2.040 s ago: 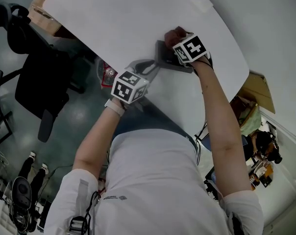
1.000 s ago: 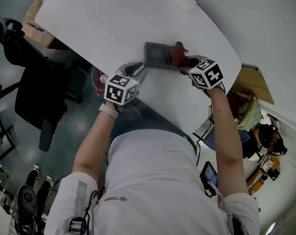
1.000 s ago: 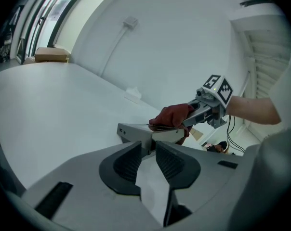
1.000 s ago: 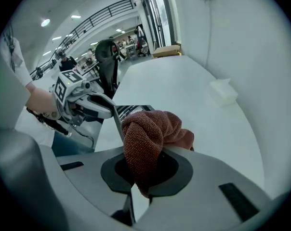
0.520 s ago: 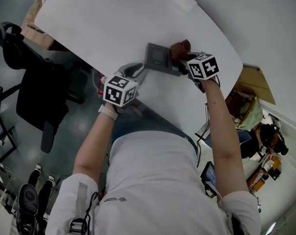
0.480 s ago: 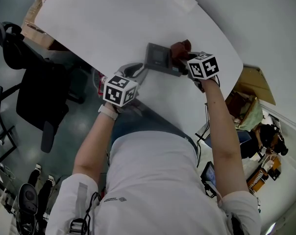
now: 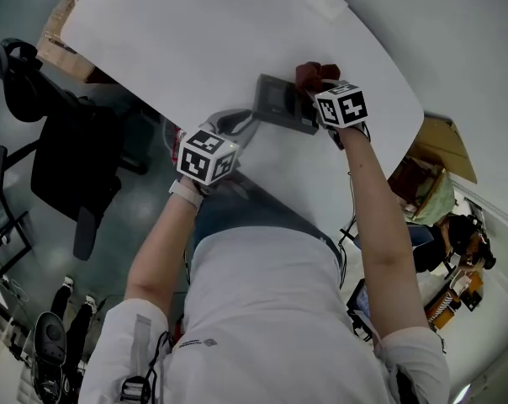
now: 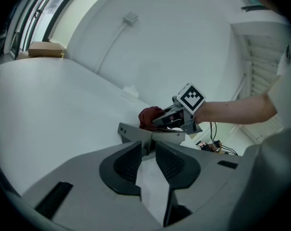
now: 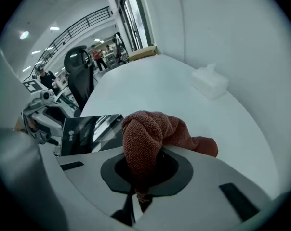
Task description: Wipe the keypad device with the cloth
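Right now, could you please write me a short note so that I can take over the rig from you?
Left gripper: shut on the near-left corner of the keypad device, steadying it on the white table.
Right gripper: shut on the red-brown cloth, which is bunched at the device's right end, beside its dark screen.
Done: device held, cloth gripped and brought to it. How much is already wiped cannot be told.
Left: pass the cloth across the device's face, keeping the left grip firm.

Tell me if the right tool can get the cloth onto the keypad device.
Probably yes. The right tool grips the cloth beside the keypad device, nothing lies between them, and the left tool holds its opposite corner.
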